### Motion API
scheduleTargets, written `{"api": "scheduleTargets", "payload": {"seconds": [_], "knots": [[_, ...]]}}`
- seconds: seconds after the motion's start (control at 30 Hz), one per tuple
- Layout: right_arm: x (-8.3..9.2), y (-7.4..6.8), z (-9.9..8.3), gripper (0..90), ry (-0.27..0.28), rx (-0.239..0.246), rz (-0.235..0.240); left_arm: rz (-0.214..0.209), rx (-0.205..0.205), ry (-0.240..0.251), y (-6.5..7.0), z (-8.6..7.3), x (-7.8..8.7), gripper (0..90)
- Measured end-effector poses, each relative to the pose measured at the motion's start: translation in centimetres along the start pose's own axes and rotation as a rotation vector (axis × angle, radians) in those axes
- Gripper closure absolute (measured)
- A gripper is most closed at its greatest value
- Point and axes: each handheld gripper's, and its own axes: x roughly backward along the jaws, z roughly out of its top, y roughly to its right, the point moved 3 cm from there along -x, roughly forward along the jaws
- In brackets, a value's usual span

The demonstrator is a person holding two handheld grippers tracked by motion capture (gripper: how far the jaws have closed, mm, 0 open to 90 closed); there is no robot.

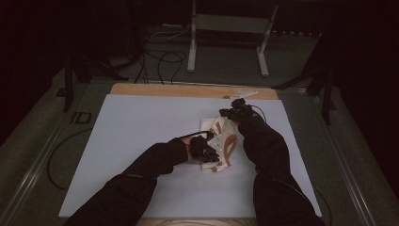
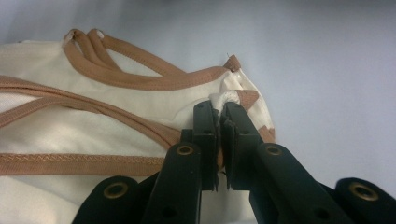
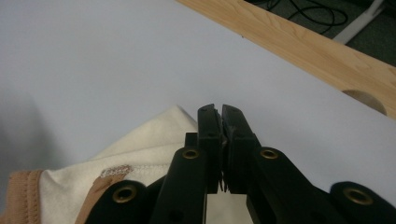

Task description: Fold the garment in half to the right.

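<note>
Cream garment [image 2: 93, 121], and tan binding [image 2: 154, 81] runs along its edges, the same tan in the looping straps [image 2: 70, 100]. A woven zigzag shows on the tan band [image 2: 74, 161] nearest the left hand-held gripper [image 2: 220, 109], itself matt black with brass-coloured rivets. The right hand-held gripper [image 3: 220, 112] is black too, brass eyelets again. Under the garment, a pale blue-grey sheet [image 1: 141, 127]; beyond it, the counter [image 3: 299, 46] in light wood grain. Black sleeves [image 1: 141, 174].

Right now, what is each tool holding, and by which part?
The left tool is shut on the cream garment, pinching a bunched bit of fabric at its tan-trimmed edge. The right tool is shut on the garment's plain cream edge.
</note>
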Motion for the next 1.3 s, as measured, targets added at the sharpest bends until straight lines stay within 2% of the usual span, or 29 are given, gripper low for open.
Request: {"api": "scheduleTargets", "payload": {"seconds": [0.27, 0.4, 0.57, 0.63, 0.87, 0.97, 1.0, 1.03, 1.07, 1.1, 1.13, 1.17, 1.2, 1.23, 1.27, 1.3], "knots": [[-0.1, 0.7, -0.8, 87.8, -0.009, -0.007, -0.015, 0.004, 0.006, -0.003, 0.0, 0.6, -0.9, 84.8], [-0.3, 1.2, -1.5, 87.7, -0.011, -0.027, -0.019, 0.007, 0.007, -0.010, 0.0, 0.9, -1.3, 84.7], [-0.5, 1.4, -2.0, 87.6, -0.017, -0.030, -0.026, -0.001, 0.024, -0.008, 0.0, 0.9, -2.0, 84.4], [-0.7, 1.6, -2.4, 87.6, -0.018, -0.038, -0.027, -0.008, 0.039, 0.002, 0.0, 0.9, -2.3, 83.0], [-1.0, 1.9, -3.0, 87.2, -0.021, -0.061, -0.032, -0.013, 0.051, 0.022, 0.0, 0.9, -2.9, 79.2], [-1.1, 2.1, -3.6, 84.8, -0.027, -0.075, -0.029, -0.014, 0.065, 0.040, -0.1, 0.9, -3.0, 75.4], [-1.1, 2.1, -3.6, 84.8, -0.027, -0.075, -0.029, -0.014, 0.065, 0.040, -0.1, 0.9, -3.0, 71.5], [-1.1, 2.1, -3.8, 77.7, -0.030, -0.079, -0.026, -0.032, 0.076, 0.057, 0.0, 1.0, -3.0, 68.7], [-1.1, 2.1, -3.8, 77.7, -0.030, -0.079, -0.026, -0.032, 0.076, 0.057, 0.0, 1.0, -3.0, 64.6], [-1.1, 2.1, -3.8, 69.2, -0.031, -0.079, -0.029, -0.045, 0.085, 0.056, 0.1, 1.0, -2.9, 59.5], [-1.1, 2.1, -3.8, 69.2, -0.031, -0.079, -0.029, -0.045, 0.085, 0.056, 0.1, 1.0, -2.9, 56.6], [-1.0, 2.1, -3.7, 62.7, -0.032, -0.078, -0.031, -0.043, 0.084, 0.062, 0.2, 1.1, -2.7, 53.0], [-1.0, 2.1, -3.7, 62.7, -0.032, -0.078, -0.031, -0.043, 0.084, 0.062, 0.2, 1.1, -2.7, 50.3], [-0.9, 2.1, -3.5, 55.4, -0.030, -0.082, -0.027, -0.042, 0.097, 0.070, 0.2, 1.2, -2.4, 48.1], [-0.9, 2.1, -3.5, 55.4, -0.030, -0.082, -0.027, -0.042, 0.097, 0.070, 0.2, 1.2, -2.4, 44.5], [-0.8, 2.1, -3.3, 49.4, -0.028, -0.080, -0.023, -0.032, 0.107, 0.084, 0.2, 1.3, -2.1, 41.2]]}}
